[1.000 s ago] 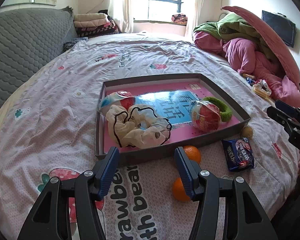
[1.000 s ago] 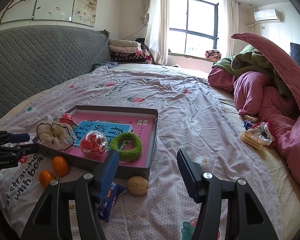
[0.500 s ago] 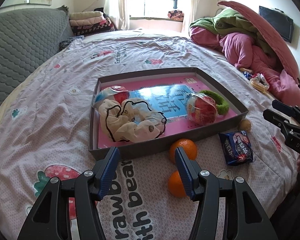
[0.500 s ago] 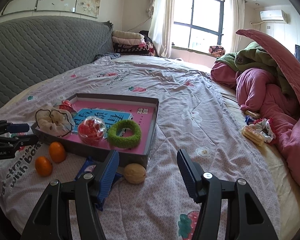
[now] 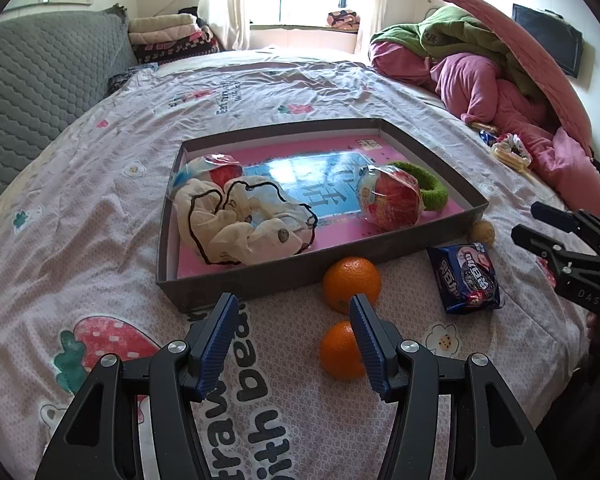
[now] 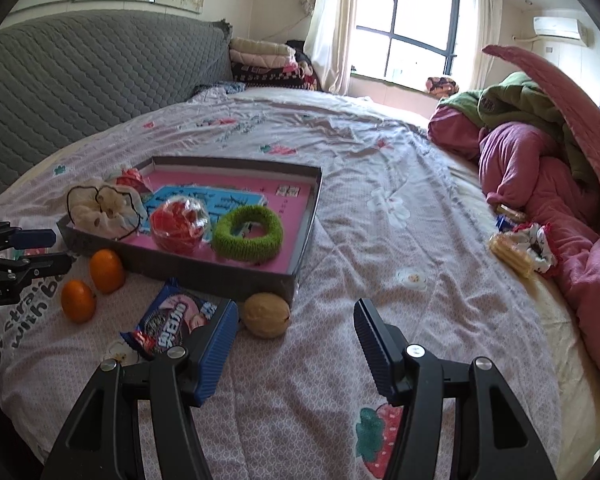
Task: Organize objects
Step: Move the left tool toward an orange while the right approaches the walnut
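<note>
A grey tray [image 5: 436, 148] [image 6: 306, 224] with a pink floor lies on the bed. It holds a cream scrunchie [image 5: 240, 224] [image 6: 100, 208], a red ball in clear wrap [image 5: 392, 200] [image 6: 178, 222] and a green scrunchie [image 5: 434, 188] [image 6: 248, 234]. Two oranges [image 5: 350, 282] [image 5: 340, 350] [image 6: 106, 270], a blue biscuit packet [image 5: 464, 278] [image 6: 172, 322] and a walnut [image 5: 482, 232] [image 6: 266, 314] lie in front of the tray. My left gripper [image 5: 294, 340] is open and empty, just left of the oranges. My right gripper [image 6: 294, 346] is open and empty, near the walnut.
A pile of pink and green quilts [image 5: 500, 80] [image 6: 540, 152] lies at the right. Snack packets and a scrunchie [image 5: 508, 150] [image 6: 520, 246] sit beside it. A grey headboard [image 5: 40, 72] [image 6: 80, 76] runs along the left. Folded blankets [image 5: 168, 36] are stacked by the window.
Both grippers have drawn back and risen a little from the tray. The oranges, packet and walnut now show more fully in front of the fingers. Both stay open.
</note>
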`<state>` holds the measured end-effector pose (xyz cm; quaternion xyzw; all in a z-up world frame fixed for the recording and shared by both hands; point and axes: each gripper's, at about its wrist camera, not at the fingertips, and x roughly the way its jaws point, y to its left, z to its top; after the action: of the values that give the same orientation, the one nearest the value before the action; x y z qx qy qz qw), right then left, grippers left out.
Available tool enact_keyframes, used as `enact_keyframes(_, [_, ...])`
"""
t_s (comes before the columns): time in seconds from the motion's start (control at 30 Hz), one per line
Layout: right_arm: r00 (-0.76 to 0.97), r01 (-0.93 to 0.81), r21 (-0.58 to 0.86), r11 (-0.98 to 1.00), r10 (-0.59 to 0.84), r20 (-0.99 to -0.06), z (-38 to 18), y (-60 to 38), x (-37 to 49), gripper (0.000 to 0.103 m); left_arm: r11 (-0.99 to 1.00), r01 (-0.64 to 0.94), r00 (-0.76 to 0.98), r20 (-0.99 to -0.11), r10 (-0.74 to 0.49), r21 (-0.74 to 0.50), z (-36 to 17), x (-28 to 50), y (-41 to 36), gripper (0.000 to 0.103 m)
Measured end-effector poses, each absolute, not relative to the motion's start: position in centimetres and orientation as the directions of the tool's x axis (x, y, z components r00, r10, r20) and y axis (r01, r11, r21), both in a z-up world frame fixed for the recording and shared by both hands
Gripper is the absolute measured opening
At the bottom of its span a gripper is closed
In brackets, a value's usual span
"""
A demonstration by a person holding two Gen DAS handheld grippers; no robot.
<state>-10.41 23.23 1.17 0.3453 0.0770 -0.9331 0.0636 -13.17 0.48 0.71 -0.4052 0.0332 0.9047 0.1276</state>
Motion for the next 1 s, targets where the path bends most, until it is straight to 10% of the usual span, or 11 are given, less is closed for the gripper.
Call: enact_keyframes(1.0, [-0.669,0.201,-0.139,-0.97,-0.032,-0.742,-1.9,22.0,-11.8,0.06,-0.943,-0.321,-0.547,-0.795,0.262,-0.09,-1.5,-12.6,2.4,0.059])
